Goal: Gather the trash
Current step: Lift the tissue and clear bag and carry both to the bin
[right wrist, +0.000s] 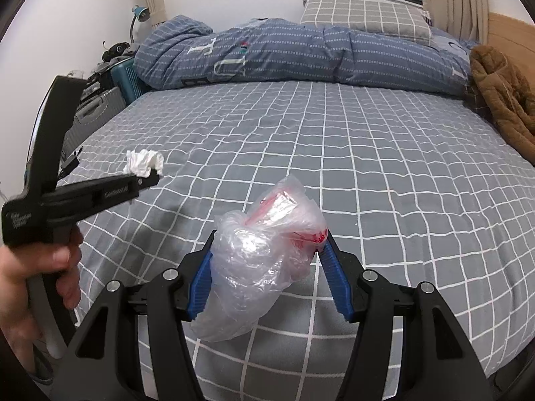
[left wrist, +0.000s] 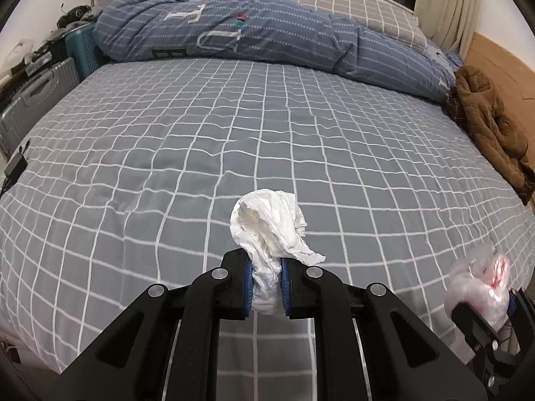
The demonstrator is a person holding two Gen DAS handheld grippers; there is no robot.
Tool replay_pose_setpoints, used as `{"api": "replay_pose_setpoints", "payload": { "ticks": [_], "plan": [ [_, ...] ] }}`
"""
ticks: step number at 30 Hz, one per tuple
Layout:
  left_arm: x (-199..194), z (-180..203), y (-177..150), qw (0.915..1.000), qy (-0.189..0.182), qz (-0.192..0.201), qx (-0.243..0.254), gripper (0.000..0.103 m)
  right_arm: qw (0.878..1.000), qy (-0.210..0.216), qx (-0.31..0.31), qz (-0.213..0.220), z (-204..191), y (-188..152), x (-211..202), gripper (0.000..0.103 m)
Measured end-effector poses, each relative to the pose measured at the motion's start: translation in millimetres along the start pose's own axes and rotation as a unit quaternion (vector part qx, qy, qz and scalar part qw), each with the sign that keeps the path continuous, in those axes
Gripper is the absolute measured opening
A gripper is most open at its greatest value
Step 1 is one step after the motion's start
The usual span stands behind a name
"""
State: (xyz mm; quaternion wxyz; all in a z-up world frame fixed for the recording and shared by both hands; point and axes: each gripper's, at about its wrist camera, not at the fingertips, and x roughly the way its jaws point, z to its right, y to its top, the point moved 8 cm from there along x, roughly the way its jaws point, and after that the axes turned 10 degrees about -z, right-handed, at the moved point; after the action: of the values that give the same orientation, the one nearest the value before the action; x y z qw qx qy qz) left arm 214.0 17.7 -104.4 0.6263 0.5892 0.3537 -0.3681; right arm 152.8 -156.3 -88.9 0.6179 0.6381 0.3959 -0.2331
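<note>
Above the near edge of a bed covered with a grey sheet crossed by a white grid (left wrist: 234, 127), the left hand-held gripper (left wrist: 266, 287) has its blue-padded jaws pressed tight on a crumpled white paper tissue (left wrist: 267, 230), which sticks up and forward from between the pads, clear of the sheet. From the right wrist view the same tissue (right wrist: 144, 162) shows at the tip of that black tool, whose handle is held by a person's hand (right wrist: 40, 274) at the left edge.

Beside it, the right hand-held gripper (right wrist: 265, 277) holds a crumpled clear plastic bag with red print (right wrist: 264, 260); its blue pads stand partly apart with the bag bulging between them, the left pad against the plastic and the right pad touching it near the red print. The bag hangs off the bed, above the sheet. In the left wrist view this bag (left wrist: 481, 284) appears at the lower right.

Along the far side of the bed lies a rolled blue quilt with pale dotted stripes (left wrist: 254, 36), with a grey checked pillow (left wrist: 361, 10) behind it. A brown fleece garment (left wrist: 488, 120) lies at the right edge of the bed. Grey and teal hard-shell suitcases (left wrist: 36, 100) stand at the left side.
</note>
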Motion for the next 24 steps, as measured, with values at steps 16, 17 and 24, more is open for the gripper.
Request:
{"api": "replay_pose_setpoints", "payload": {
  "ticks": [16, 17, 24],
  "plan": [
    [-41, 21, -60, 0.9998, -0.015, 0.000, 0.011, 0.012, 1.000, 0.004, 0.009, 0.016, 0, -18, -38, 0.056],
    [-43, 23, -65, 0.9998, -0.015, -0.001, 0.013, 0.012, 1.000, 0.004, 0.010, 0.017, 0, -21, -40, 0.056],
    [-56, 28, -91, 0.9996, -0.023, -0.005, 0.015, 0.012, 1.000, 0.002, 0.011, 0.017, -1, -33, -52, 0.056]
  ]
}}
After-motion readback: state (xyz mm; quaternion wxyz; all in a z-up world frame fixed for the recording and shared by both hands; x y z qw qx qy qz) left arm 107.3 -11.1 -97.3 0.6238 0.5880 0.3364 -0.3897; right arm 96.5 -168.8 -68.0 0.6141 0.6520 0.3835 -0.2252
